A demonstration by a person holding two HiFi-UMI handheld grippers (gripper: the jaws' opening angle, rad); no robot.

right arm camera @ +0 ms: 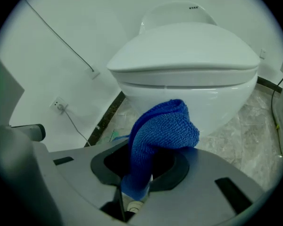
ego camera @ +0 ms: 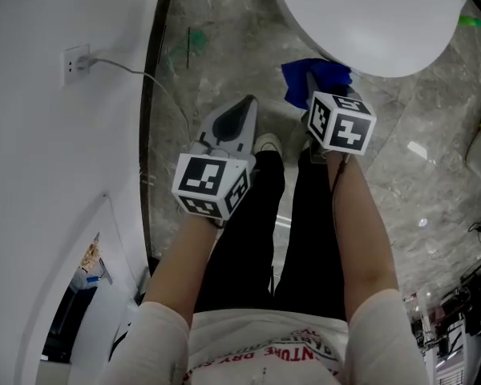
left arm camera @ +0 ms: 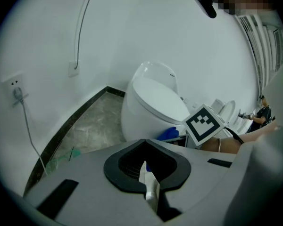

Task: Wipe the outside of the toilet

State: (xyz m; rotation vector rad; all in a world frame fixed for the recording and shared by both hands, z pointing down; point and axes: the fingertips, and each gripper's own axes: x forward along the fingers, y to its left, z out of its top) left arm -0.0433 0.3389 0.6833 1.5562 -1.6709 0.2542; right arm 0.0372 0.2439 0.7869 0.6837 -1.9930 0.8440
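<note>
Right gripper (right arm camera: 137,188) is clamped on the blue cloth (right arm camera: 162,131), its fold poking up toward the toilet (right arm camera: 188,55). The bowl front is dead ahead and near, probably not touching yet. Left gripper (left arm camera: 148,182) has its jaws together, empty, farther from the bowl. Tiny mark on the toilet top is unreadable.

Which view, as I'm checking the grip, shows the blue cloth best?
Right gripper view: the blue cloth fills its middle, clamped in the right gripper. Head view shows a corner beside the toilet; left gripper view, a sliver.
</note>
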